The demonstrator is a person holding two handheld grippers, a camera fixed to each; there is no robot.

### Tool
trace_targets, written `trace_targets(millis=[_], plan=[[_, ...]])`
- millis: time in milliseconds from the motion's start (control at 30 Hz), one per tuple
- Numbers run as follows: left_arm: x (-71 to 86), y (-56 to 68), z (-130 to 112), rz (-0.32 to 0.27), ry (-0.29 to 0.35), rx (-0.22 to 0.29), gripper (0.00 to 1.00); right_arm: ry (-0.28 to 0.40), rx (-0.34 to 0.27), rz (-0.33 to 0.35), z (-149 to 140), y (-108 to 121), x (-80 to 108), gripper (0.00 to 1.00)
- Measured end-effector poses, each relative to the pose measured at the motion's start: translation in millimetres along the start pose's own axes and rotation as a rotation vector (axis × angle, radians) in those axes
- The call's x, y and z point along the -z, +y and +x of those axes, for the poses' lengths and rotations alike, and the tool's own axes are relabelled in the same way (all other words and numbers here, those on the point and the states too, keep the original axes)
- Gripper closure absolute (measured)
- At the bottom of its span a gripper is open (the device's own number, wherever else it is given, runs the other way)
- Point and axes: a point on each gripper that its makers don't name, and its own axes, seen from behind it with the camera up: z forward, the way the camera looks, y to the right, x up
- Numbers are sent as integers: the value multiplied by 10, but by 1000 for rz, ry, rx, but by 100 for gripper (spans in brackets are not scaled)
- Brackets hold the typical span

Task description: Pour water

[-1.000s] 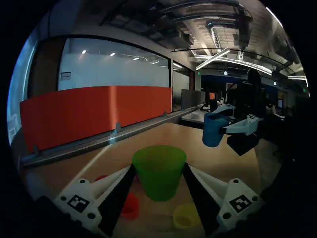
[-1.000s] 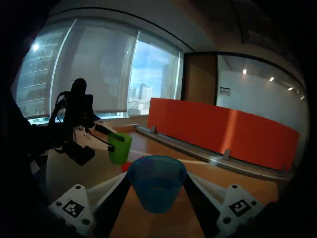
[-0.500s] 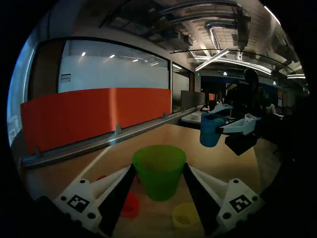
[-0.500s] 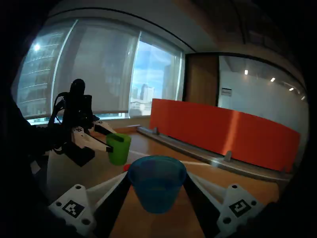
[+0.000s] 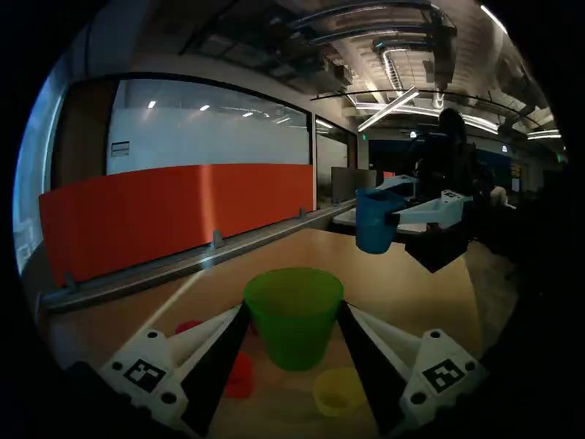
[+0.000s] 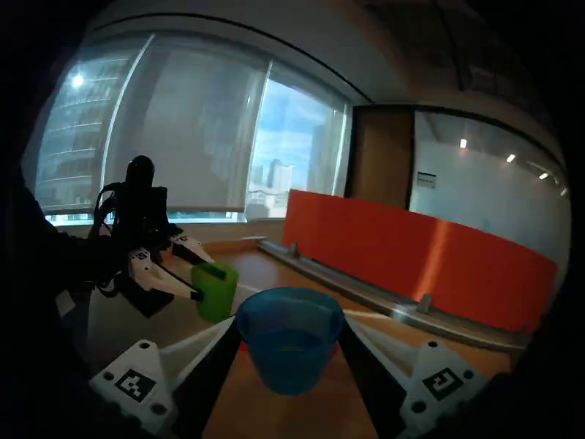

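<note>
Two hand-held grippers, each carrying a cup above the worktop (image 5: pixel 398 282), at the approach step before pouring. The left gripper (image 5: pixel 292 309) was pinching the green cup (image 5: pixel 294 318) between both fingers, upright, mouth open and apparently empty. The right gripper (image 6: pixel 290 323) was likewise clamped on the blue cup (image 6: pixel 290 344), also upright. A darker band in the blue cup's lower half may have been water, though its translucent wall made this uncertain. In the left gripper view the blue cup hung to the right of the green cup and farther off, the two cups apart and neither tilted. A small red cup (image 5: pixel 238 374) and a small yellow cup (image 5: pixel 338 391) stood on the worktop beneath the green cup. An orange partition (image 5: pixel 175 205) ran along the far edge.

Judged stage: both cups lifted, pouring not yet begun. The next move would call for bringing the blue cup's rim just above the green cup's mouth. The blue cup would then be tipped slowly while the green cup was held level, to avoid spilling onto the worktop.
</note>
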Motion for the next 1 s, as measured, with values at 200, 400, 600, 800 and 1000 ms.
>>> trace_targets(millis=[200, 400, 600, 800, 1000], plan=[[41, 52, -31, 1, 7, -10, 14, -1, -12, 29, 92, 2, -61, 9], [74, 125, -10, -8, 22, -19, 14, 7, -46, 51, 196, 35, -125, 9], [86, 153, -11, -12, 26, -18, 14, 11, -40, 55, 271, 65, -178, 9], [92, 172, -7, -15, 30, -12, 14, -1, -25, 70, 268, 36, -222, 9], [90, 199, -9, -19, 33, -9, 14, -4, -3, 81, 305, 22, -278, 9]])
